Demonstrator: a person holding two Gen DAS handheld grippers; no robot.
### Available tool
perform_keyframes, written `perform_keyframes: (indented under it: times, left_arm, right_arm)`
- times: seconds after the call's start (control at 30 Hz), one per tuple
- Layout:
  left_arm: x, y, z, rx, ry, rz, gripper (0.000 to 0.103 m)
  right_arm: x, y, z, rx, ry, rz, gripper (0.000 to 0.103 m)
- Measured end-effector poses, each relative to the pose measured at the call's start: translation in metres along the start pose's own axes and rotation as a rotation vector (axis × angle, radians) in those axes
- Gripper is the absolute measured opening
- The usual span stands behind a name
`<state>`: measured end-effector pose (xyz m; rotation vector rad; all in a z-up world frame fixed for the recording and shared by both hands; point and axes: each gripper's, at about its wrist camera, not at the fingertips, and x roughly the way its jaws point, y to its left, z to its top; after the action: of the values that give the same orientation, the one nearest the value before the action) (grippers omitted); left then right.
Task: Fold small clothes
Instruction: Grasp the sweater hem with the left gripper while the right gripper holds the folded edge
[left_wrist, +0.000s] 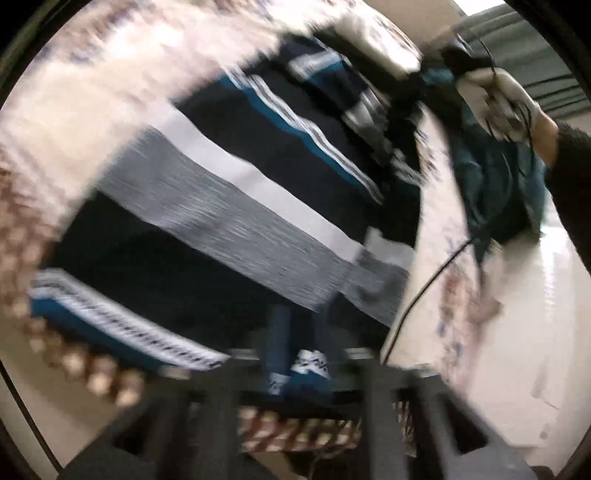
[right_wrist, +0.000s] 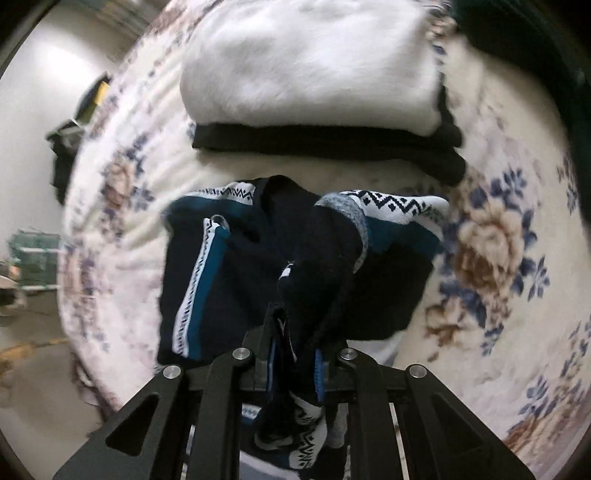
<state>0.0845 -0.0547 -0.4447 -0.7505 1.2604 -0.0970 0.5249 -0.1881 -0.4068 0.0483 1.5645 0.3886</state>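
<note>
A small navy sweater (left_wrist: 236, 206) with grey, white and teal stripes hangs spread out in the blurred left wrist view. My left gripper (left_wrist: 299, 365) is shut on its lower edge. In the right wrist view the same sweater (right_wrist: 295, 258) drapes over the floral blanket (right_wrist: 491, 266). My right gripper (right_wrist: 295, 347) is shut on a bunched navy part of it, with patterned trim hanging below the jaws. The right gripper and the gloved hand holding it (left_wrist: 491, 99) show at the top right of the left wrist view.
A folded white garment (right_wrist: 310, 66) lies on a folded black one (right_wrist: 332, 147) beyond the sweater. The bed edge and floor with dark items (right_wrist: 66, 147) lie to the left. A black cable (left_wrist: 436, 273) hangs from the right gripper.
</note>
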Motion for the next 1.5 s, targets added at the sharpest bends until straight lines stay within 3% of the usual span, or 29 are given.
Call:
perform_keyframes:
  times: [0.03,0.13,0.23,0.27,0.3,0.33,0.37,0.53,0.67,0.83,1.0,1.23,1.4,1.5]
  left_arm:
    - [0.016,-0.001,0.0,0.001,0.033,-0.082,0.071]
    - [0.068,-0.004,-0.007,-0.039,0.186,-0.241,0.071]
    - [0.112,-0.018,-0.024,-0.006,0.313,-0.24,0.07]
    - [0.117,-0.024,-0.028,0.005,0.323,-0.219,0.065]
    - [0.122,-0.031,-0.034,0.036,0.317,-0.2,0.056]
    - [0.122,-0.037,-0.037,0.062,0.304,-0.169,0.007]
    - [0.12,-0.04,-0.039,0.071,0.287,-0.145,0.001]
    - [0.073,-0.043,-0.04,0.034,0.117,-0.09,0.001]
    - [0.032,-0.028,-0.041,-0.027,0.03,-0.055,0.001]
    - [-0.027,0.013,-0.036,-0.118,-0.093,0.033,0.001]
    - [-0.046,0.066,-0.017,-0.186,-0.162,0.083,0.001]
    - [-0.029,0.115,-0.001,-0.253,-0.156,0.112,0.001]
    - [-0.039,0.136,0.006,-0.257,-0.129,0.134,0.0]
    - [-0.044,0.168,0.009,-0.289,-0.101,0.149,0.0]
  right_arm:
    - [0.004,0.004,0.001,0.001,0.0,-0.023,0.016]
    - [0.009,-0.002,-0.002,0.021,-0.006,-0.054,0.016]
    - [0.014,-0.013,-0.005,0.062,-0.007,-0.08,0.016]
    - [0.016,-0.014,-0.005,0.073,-0.009,-0.085,0.016]
    - [0.015,-0.017,-0.006,0.083,-0.009,-0.089,0.016]
    - [0.015,-0.018,-0.006,0.087,-0.008,-0.094,0.016]
    - [0.012,-0.019,-0.005,0.089,-0.01,-0.103,0.016]
    - [0.005,-0.013,-0.004,0.067,-0.006,-0.127,0.016]
    - [-0.003,0.003,-0.004,0.045,-0.005,-0.122,0.016]
    - [-0.006,0.033,0.005,0.003,-0.011,-0.123,0.016]
    - [0.013,0.081,0.03,-0.038,-0.013,-0.135,0.015]
    - [0.084,0.154,0.059,-0.106,0.037,-0.247,0.015]
    - [0.115,0.181,0.067,-0.094,0.047,-0.307,0.015]
    - [0.128,0.191,0.071,-0.099,0.048,-0.346,0.015]
